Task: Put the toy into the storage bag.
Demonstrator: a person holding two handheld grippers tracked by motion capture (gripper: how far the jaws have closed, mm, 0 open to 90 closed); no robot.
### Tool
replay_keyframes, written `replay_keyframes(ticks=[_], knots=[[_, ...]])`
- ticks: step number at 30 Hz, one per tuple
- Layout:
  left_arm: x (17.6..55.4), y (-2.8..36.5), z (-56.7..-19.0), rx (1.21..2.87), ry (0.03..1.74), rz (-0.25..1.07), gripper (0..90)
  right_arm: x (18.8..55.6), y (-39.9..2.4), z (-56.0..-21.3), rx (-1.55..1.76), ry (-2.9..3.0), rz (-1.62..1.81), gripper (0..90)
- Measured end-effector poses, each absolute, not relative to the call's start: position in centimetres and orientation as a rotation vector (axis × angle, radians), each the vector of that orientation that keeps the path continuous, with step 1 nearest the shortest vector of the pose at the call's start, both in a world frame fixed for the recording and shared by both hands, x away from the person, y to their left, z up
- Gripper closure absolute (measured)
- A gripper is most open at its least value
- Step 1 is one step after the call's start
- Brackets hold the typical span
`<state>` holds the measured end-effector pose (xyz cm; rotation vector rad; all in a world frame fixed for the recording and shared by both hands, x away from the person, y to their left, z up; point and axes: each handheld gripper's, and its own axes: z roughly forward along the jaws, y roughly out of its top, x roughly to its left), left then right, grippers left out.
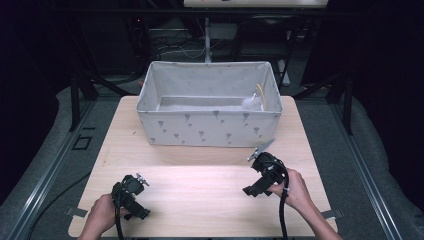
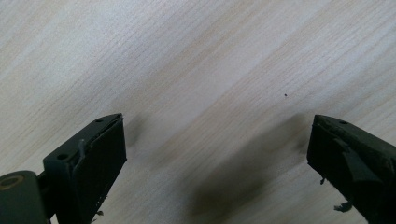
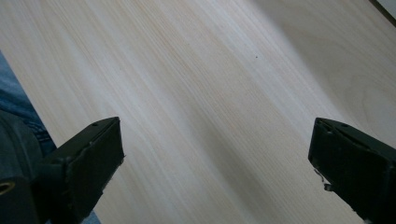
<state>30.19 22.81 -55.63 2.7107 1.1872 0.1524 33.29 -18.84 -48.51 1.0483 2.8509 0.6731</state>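
Both pairs of jaws stand wide apart with nothing between them; in the left gripper view the two black jaws rise from the bottom corners over bare pale wood, casting soft shadows on it, and in the right gripper view the jaws are spread just as far over the same wood, with a strip of blue cloth at the left edge.

From above, the table (image 1: 200, 185) is a light wooden board with a grey floor on either side of it; its near half is bare wood. On its far half sits a large cloth bin (image 1: 209, 125), grey-white with a small repeated print, rectangular and open at the top; inside, against its right wall, lies something pale with a thin yellowish loop (image 1: 260, 95) rising beside it, too small to name.

The right hand (image 1: 295, 187) holds the right gripper (image 1: 265, 167) near the table's right side, just in front of the bin's near right corner and apart from it; a black cable (image 1: 283, 215) trails from it toward the bottom edge. The left hand (image 1: 102, 215) holds the left gripper (image 1: 129, 192) near the table's front left corner, well apart from the bin; small grey tabs (image 1: 76, 211) stick out at the table's front corners.
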Motion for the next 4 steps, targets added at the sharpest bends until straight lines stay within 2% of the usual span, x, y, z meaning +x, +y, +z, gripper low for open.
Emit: replay_keyframes(ticks=[4], knots=[[30.35,22.86,-55.61,2.71,1.191,0.155,4.8,33.27,-18.96,-49.42,1.05,2.847,0.676,4.2]])
